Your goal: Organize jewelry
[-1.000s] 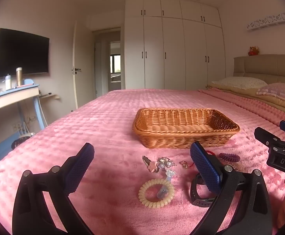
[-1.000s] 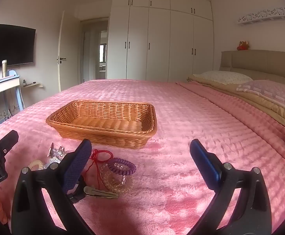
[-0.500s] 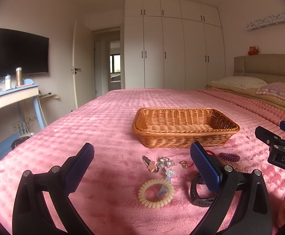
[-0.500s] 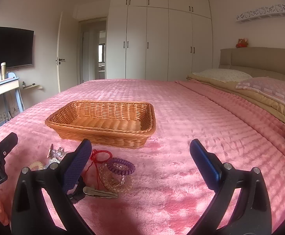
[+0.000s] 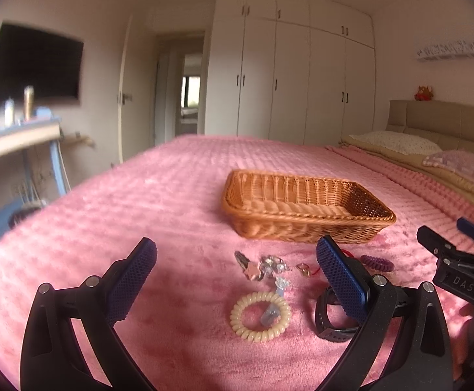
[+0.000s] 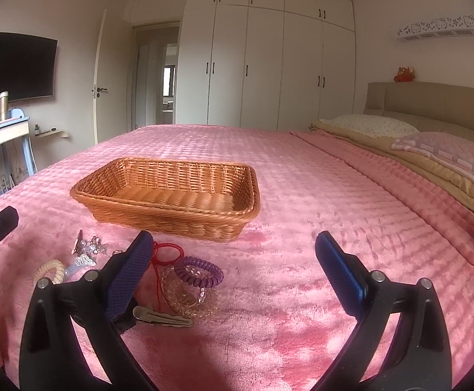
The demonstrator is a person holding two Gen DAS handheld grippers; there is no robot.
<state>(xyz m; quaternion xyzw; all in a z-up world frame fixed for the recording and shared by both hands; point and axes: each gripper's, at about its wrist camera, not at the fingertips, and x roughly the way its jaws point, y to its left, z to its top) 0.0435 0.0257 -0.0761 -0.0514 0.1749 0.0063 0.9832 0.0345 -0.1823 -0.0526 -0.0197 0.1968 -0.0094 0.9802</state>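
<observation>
An empty wicker basket (image 5: pixel 305 208) (image 6: pixel 172 195) sits on the pink bedspread. In front of it lie loose pieces: a cream coil hair tie (image 5: pixel 260 316), a star clip and crystal clip (image 5: pixel 263 265), a black band (image 5: pixel 329 322), a purple coil tie (image 6: pixel 199 272), a clear bead bracelet (image 6: pixel 188 296), a red cord (image 6: pixel 168 254) and a silver hair clip (image 6: pixel 162 316). My left gripper (image 5: pixel 237 280) is open and empty above the cream tie. My right gripper (image 6: pixel 233 268) is open and empty, just right of the purple tie.
Pillows (image 6: pixel 432 153) and a headboard lie at the right. A desk with bottles (image 5: pixel 19 133) stands left of the bed, under a wall TV (image 6: pixel 14 65). White wardrobes (image 6: pixel 269 65) line the far wall. The right gripper's body (image 5: pixel 458 270) shows in the left wrist view.
The left wrist view has tilted and shifted with motion blur; the basket now looks skewed. The right gripper has barely moved. Both stay open and nothing on the bed has moved.
</observation>
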